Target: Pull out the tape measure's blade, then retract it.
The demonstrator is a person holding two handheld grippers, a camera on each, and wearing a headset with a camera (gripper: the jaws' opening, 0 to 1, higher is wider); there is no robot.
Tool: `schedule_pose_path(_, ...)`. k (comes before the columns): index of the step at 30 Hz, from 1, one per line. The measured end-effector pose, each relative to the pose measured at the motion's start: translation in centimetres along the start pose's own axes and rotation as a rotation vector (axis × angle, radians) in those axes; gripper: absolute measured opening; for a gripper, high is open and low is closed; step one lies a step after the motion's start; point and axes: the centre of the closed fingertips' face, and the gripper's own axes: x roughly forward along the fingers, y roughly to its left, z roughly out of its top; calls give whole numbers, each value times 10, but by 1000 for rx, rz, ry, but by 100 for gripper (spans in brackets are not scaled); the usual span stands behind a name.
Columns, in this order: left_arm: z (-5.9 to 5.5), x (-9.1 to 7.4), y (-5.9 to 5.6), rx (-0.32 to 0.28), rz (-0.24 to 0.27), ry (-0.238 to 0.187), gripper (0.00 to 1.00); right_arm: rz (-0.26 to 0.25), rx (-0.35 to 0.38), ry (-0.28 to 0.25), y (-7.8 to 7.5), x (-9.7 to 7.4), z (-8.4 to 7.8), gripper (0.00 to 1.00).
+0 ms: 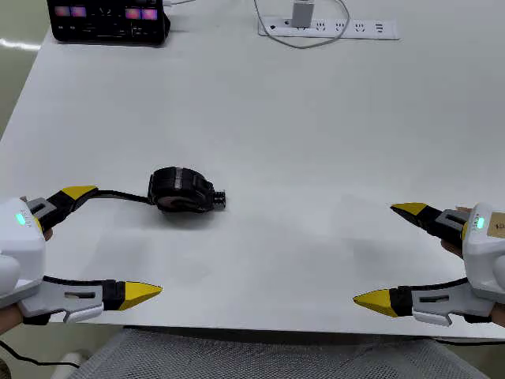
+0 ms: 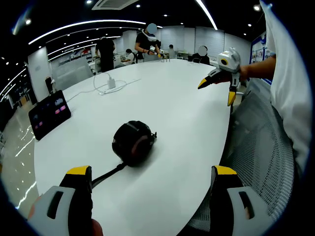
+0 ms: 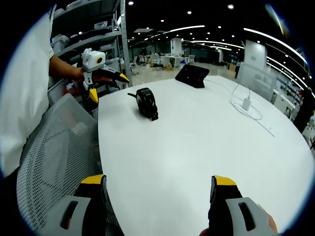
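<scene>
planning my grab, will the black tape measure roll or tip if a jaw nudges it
The tape measure looks compact, probably heavy for its size. It seems to stand on its narrow edge, so a sideways nudge might tip it; on the smooth table it may also slide. Its strap looks floppy.

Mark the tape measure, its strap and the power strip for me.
tape measure (image 1: 180, 188), head view, middle of its black case.
strap (image 1: 122, 193), head view, midway along the black cord.
power strip (image 1: 355, 28), head view, its white socket face.
</scene>
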Motion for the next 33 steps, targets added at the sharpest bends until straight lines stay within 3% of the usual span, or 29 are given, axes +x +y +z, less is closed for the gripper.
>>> schedule_pose_path(33, 0, 1, 3, -2, 0, -6, 98, 2, -7, 2, 0, 1, 2, 85)
